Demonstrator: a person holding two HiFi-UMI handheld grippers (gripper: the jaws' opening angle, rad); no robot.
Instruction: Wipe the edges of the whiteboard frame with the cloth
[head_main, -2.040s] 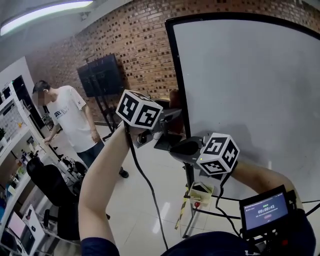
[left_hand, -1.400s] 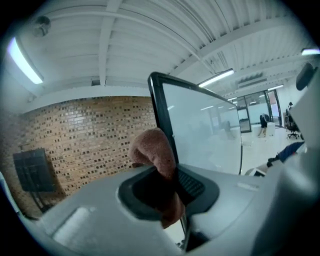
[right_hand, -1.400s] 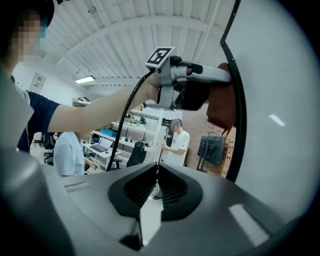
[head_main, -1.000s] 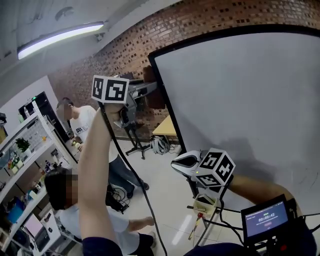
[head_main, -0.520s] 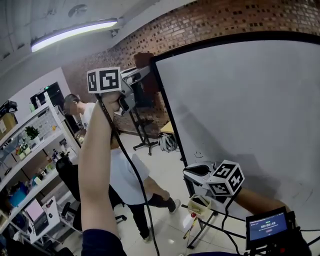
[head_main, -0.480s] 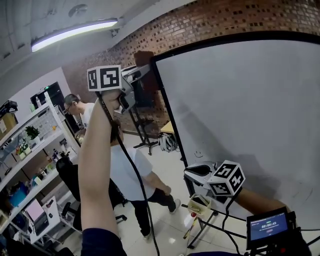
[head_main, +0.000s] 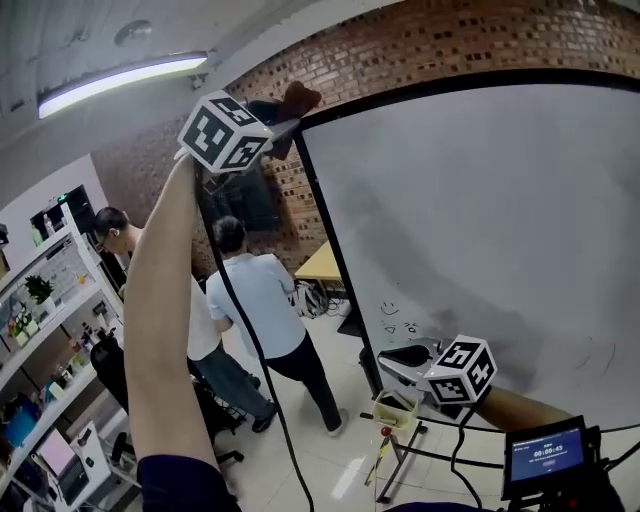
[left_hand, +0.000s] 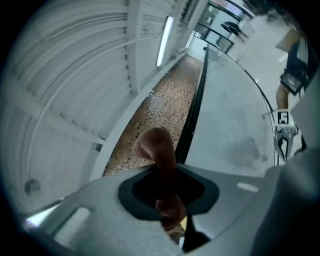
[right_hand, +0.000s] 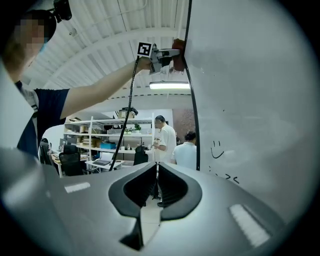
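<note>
The whiteboard (head_main: 480, 220) has a black frame (head_main: 330, 230). My left gripper (head_main: 283, 127) is raised to the frame's top left corner and is shut on a brown cloth (head_main: 297, 99). In the left gripper view the cloth (left_hand: 161, 155) sticks out between the jaws, right beside the black frame edge (left_hand: 194, 110). My right gripper (head_main: 398, 357) hangs low by the board's bottom left, shut and holding nothing. The right gripper view looks up along the left frame edge (right_hand: 192, 100) to the left gripper (right_hand: 162, 54) and its cloth (right_hand: 179, 47).
Two people (head_main: 262, 300) (head_main: 110, 232) stand left of the board, near shelves (head_main: 40, 330) and a dark screen on a stand (head_main: 240, 205). A small tray (head_main: 398, 408) hangs on the board's stand. A handheld display (head_main: 545, 455) sits at the lower right.
My left gripper has climbed with the cloth along the left frame edge, from mid-height to the top corner. The right gripper has stayed low. The people behind have walked closer.
</note>
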